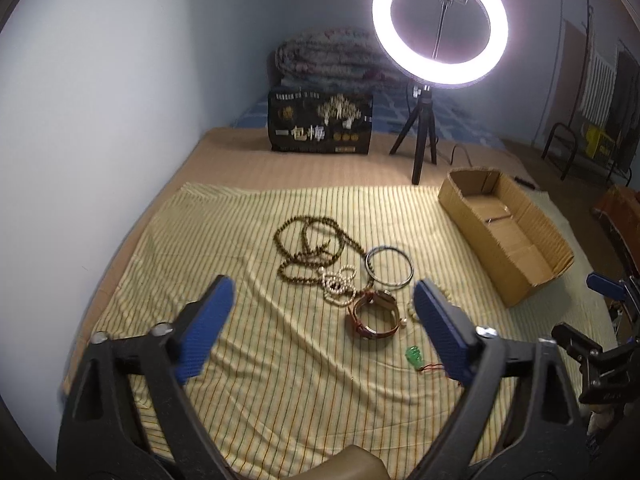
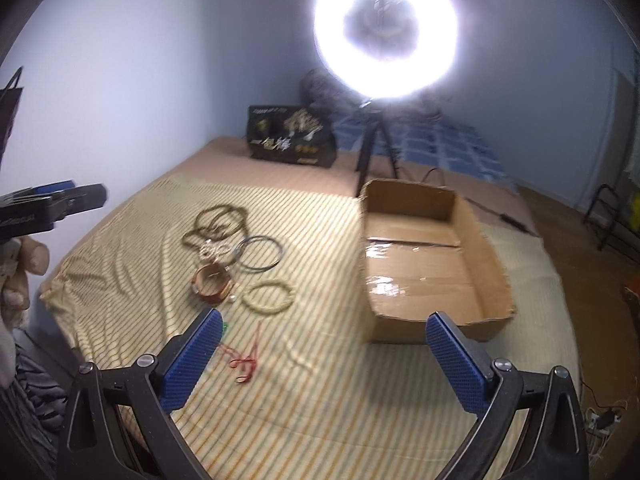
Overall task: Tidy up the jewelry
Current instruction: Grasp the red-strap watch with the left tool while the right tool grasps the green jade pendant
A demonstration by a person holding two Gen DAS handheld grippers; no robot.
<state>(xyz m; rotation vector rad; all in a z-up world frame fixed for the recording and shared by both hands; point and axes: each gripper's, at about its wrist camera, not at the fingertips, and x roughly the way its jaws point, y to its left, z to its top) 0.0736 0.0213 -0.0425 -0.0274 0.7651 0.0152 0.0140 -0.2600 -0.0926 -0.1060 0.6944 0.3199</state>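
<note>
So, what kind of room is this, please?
Probably a bedroom set up for filming: the striped cloth lies on a bed, a folded quilt sits by the far wall, and a lit ring light stands on a small tripod.

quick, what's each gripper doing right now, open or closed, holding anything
Left gripper: open, holding nothing, above the striped cloth.
Right gripper: open, holding nothing.
</note>
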